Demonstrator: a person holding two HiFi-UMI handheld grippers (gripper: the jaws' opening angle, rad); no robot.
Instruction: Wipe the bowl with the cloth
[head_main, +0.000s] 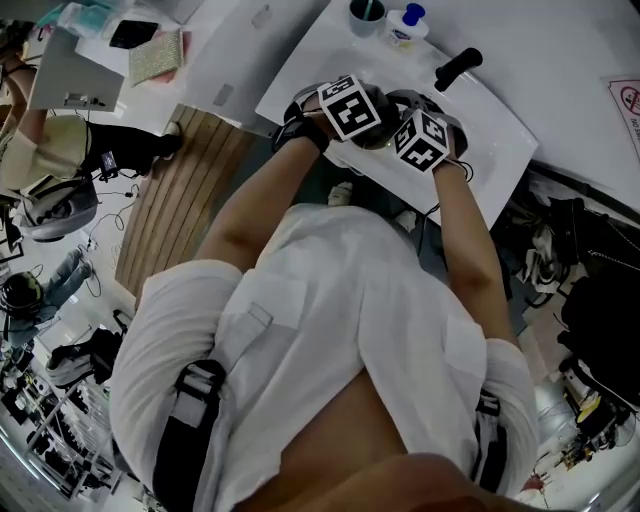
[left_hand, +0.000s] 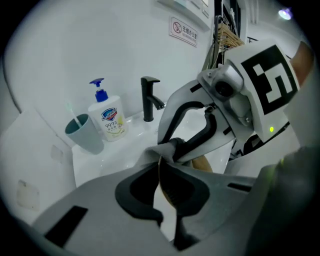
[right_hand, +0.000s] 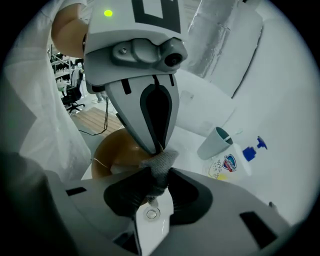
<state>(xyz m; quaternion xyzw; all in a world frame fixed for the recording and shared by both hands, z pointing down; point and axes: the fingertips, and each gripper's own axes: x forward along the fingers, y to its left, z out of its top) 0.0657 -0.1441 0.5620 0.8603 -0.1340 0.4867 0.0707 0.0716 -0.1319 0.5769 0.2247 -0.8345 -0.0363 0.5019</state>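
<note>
The brown bowl (right_hand: 112, 150) is held up over the white sink (head_main: 495, 125). Its rim is pinched by the left hand-held gripper (left_hand: 164, 172), whose jaws are closed tight on the thin edge. In the left gripper view, the edge is seen as a dark line between the two black pads.

The grey cloth (right_hand: 159, 162) is gripped by the right hand-held gripper (right_hand: 159, 176). It is squeezed between the jaws, and a small bunch of it sticks out past the tips. The cloth is pressed against the rim of the bowl, right by the tips of the left hand-held gripper. The two hand-held grippers are pointed at each other, tip to tip.

The round drain (right_hand: 151, 214) of the sink can be seen below the cloth. At the back of the sink a black tap (left_hand: 148, 97) is found. A soap bottle (left_hand: 108, 120) with a blue pump is stood beside it, and a blue-green cup (left_hand: 83, 132) is stood just beside the bottle.
</note>
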